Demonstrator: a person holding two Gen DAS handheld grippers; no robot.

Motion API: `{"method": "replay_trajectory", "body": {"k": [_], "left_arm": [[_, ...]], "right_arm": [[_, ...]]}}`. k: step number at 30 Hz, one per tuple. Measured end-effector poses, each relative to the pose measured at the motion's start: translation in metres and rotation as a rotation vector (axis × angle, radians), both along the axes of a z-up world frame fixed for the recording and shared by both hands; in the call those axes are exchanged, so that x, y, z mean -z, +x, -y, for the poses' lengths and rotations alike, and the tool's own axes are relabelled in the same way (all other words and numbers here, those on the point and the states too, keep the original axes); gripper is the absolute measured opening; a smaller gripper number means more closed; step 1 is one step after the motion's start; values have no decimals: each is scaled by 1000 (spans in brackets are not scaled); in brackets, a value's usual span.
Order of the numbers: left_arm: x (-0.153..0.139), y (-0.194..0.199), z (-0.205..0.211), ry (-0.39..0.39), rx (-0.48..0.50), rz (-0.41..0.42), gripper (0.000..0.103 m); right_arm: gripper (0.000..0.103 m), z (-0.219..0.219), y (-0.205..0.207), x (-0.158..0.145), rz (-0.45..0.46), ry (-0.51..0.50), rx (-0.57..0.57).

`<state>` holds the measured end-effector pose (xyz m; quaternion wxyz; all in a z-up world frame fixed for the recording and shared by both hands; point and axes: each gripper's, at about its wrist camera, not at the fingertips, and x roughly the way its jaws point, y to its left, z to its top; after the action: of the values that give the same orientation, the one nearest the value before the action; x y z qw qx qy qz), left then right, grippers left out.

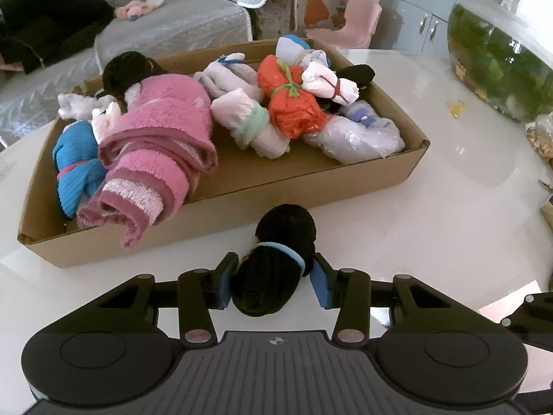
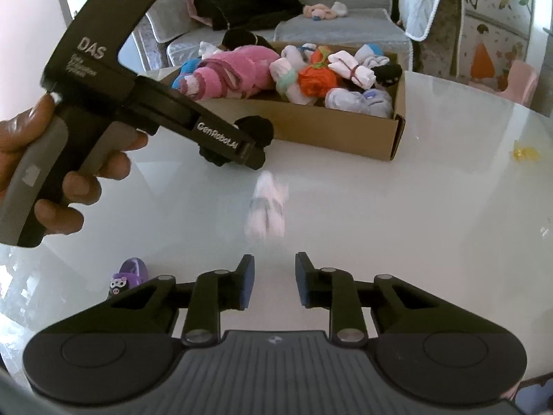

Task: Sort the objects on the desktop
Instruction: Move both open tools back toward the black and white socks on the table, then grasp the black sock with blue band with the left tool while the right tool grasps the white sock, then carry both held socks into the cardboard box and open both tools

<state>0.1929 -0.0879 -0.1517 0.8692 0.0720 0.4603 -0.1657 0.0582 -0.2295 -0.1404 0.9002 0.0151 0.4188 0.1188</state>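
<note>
My left gripper point(image 1: 273, 282) is shut on a black sock bundle point(image 1: 276, 263) with a light blue band, just in front of the cardboard box point(image 1: 221, 214) on the white table. The box holds several bundles: pink towel point(image 1: 159, 145), orange bundle point(image 1: 293, 103), blue bundle point(image 1: 74, 166). In the right wrist view the left gripper point(image 2: 242, 145) holds the black bundle point(image 2: 255, 128) by the box point(image 2: 328, 131). My right gripper point(image 2: 274, 280) is open and empty, above a blurred pink-white bundle point(image 2: 268, 204) on the table.
A fish bowl point(image 1: 497, 48) stands at the table's far right, with a yellow scrap point(image 1: 456, 108) near it. A purple toy slipper point(image 2: 126, 276) lies left of my right gripper. A grey sofa point(image 1: 155, 24) and pink chair point(image 1: 349, 24) stand behind the table.
</note>
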Motion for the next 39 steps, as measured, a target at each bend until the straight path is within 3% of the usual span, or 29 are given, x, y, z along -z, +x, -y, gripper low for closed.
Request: {"method": "replay_trajectory", "body": {"k": [10,16,17,20,25,33,39], "left_arm": [[0,3,-8,4,-27,0,52],[0,4,-11,11,-23,5,52],[0,3,-12,9,-25,3,52],[-1,-1,-15,7,-33,0,52],[-8,-13,-18,0,-38,15,51],[-55,-34,-37,-43,-43,100,52],[-101,-4,-62,-69,-115,171,52]], "right_arm": [[37,-1,9,0,33,-18,28],[39,-6,30,3,40,-33,13],[37,-8,32,2,40,-35,6],[19,-13,36,2,37,-45,2],[18,-12,32,-5,38,-35,0],[18,-3,39,-55,123,24,-1],[18,0,95,-90,185,30,-22]]}}
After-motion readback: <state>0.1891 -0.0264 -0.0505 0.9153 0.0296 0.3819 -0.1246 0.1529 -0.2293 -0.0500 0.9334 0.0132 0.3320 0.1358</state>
